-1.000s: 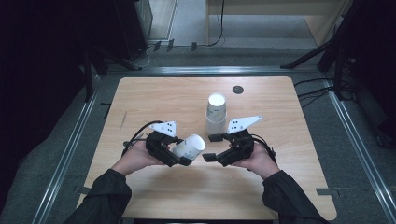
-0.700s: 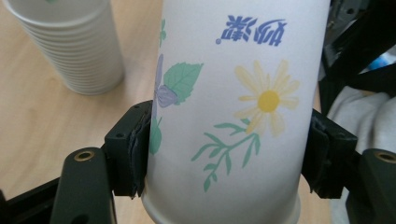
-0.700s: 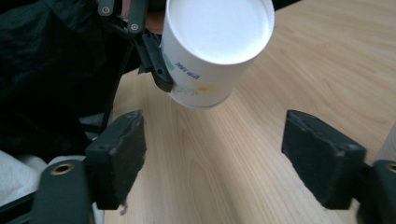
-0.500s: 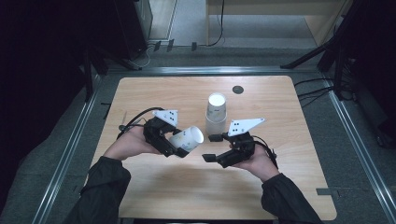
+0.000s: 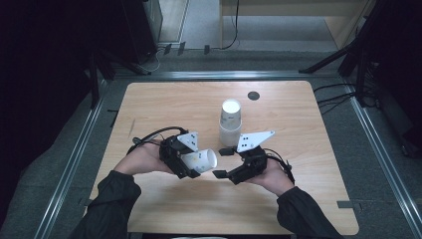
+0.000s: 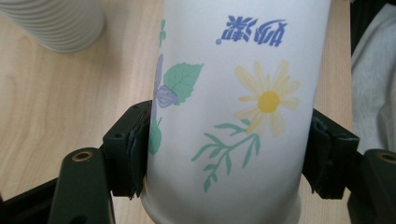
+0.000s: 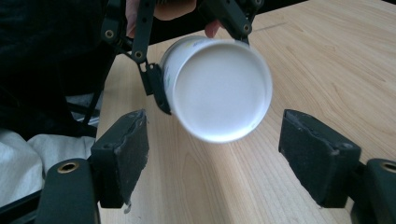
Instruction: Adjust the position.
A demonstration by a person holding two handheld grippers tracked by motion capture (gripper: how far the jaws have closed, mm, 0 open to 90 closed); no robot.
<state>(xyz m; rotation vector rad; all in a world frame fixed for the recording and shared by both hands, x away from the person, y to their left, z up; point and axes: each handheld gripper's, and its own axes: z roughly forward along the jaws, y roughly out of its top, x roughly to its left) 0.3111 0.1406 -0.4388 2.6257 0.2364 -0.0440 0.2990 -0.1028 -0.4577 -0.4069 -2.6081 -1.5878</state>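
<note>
I have the left gripper clamped on a single paper cup, which lies on its side above the near middle of the table, its closed white end turned toward the right gripper. In the left gripper view the two black pads press against opposite sides of the cup, whose wall carries a yellow daisy, green leaves and blue lettering that reads upside down. My right gripper has its jaws apart with nothing between them; they have just been closing a little. It sits just beside the cup's closed end in the high view, near it but not touching. In the right gripper view the cup's round white end faces the camera beyond the two spread pads, with the left gripper's black linkage and the fingers of the left hand behind it. A stack of paper cups stands upside down on the table farther from me, just beyond the right gripper's grey three-cornered plate; its ribbed rims show in the upper left corner of the left gripper view. A small dark round spot marks the tabletop beyond the stack.
</note>
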